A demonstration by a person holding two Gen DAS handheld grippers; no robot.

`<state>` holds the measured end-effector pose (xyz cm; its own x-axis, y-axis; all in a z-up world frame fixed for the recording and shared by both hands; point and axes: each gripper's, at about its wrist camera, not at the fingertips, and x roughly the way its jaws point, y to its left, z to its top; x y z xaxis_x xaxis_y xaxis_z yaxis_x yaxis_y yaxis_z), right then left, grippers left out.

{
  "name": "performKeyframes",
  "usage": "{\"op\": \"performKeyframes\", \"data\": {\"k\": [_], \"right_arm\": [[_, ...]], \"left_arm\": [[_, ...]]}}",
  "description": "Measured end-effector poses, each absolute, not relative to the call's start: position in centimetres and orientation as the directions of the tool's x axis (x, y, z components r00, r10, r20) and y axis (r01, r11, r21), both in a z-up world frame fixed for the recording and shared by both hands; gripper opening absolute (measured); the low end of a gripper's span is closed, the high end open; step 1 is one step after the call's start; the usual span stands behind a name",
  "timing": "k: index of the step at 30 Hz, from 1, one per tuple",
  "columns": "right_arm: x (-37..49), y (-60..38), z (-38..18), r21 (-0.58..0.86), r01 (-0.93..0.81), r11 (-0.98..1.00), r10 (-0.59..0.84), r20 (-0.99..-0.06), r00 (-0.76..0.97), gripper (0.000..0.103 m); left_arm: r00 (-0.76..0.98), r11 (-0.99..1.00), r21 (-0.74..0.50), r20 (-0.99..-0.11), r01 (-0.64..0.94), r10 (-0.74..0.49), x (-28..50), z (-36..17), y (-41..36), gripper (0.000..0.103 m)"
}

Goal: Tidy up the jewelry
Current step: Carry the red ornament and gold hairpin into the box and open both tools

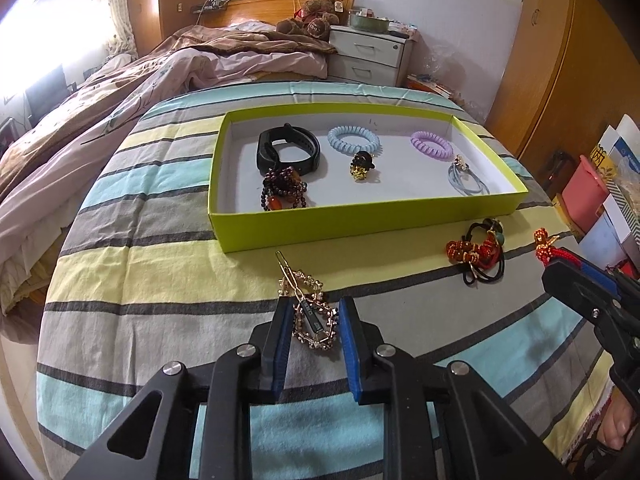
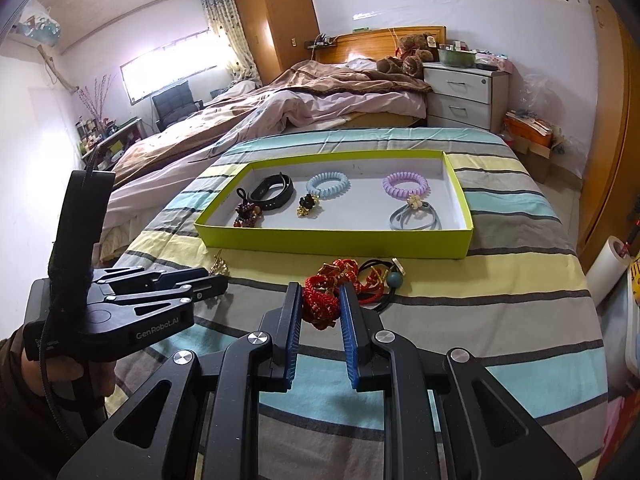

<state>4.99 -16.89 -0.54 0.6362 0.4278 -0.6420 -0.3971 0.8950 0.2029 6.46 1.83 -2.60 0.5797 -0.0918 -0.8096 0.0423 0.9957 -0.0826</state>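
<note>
A lime-green tray (image 1: 320, 226) (image 2: 336, 243) lies on the striped bedspread. It holds a black band (image 1: 286, 148), a beaded bracelet (image 1: 282, 192), a blue coil tie (image 1: 354, 141), a black-gold charm (image 1: 362, 166), a purple coil tie (image 1: 432, 145) and a grey tie (image 1: 466, 178). My left gripper (image 1: 312, 312) is shut on a gold rhinestone hair clip (image 1: 308, 312). My right gripper (image 2: 320, 300) is shut on a red knotted cord bracelet (image 2: 320, 306); it shows in the left wrist view (image 1: 560, 264) too. A red bead bracelet with black hair ties (image 1: 478, 256) (image 2: 360, 276) lies in front of the tray.
The striped bedspread (image 1: 160, 288) covers the surface. A bed with a rumpled quilt (image 1: 120, 104) is at left, a white nightstand (image 1: 370, 56) behind, and a wooden wardrobe (image 1: 560, 80) and boxes (image 1: 600, 200) at right.
</note>
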Motion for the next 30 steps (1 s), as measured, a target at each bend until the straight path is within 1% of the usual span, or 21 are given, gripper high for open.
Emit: {"op": "performKeyframes", "data": {"k": [8, 20, 30], "right_arm": [[4.4, -16.6, 0.0, 0.194, -0.4, 0.896, 0.425, -0.637, 0.644, 0.019], [4.1, -16.2, 1.1, 0.172, -0.401, 0.9, 0.416, -0.617, 0.668, 0.02], [7.5, -17.2, 3.4, 0.166, -0.392, 0.905, 0.411, -0.582, 0.702, 0.02]], "left_arm": [[0.601, 0.995, -0.083, -0.794, 0.047, -0.095, 5.6, -1.8, 2.2, 0.024], [0.646, 0.994, -0.077, -0.756, 0.073, -0.106, 5.0, 0.8, 1.9, 0.024], [0.677, 0.992, -0.079, -0.725, 0.101, -0.127, 6.8, 3.0, 1.6, 0.024]]}}
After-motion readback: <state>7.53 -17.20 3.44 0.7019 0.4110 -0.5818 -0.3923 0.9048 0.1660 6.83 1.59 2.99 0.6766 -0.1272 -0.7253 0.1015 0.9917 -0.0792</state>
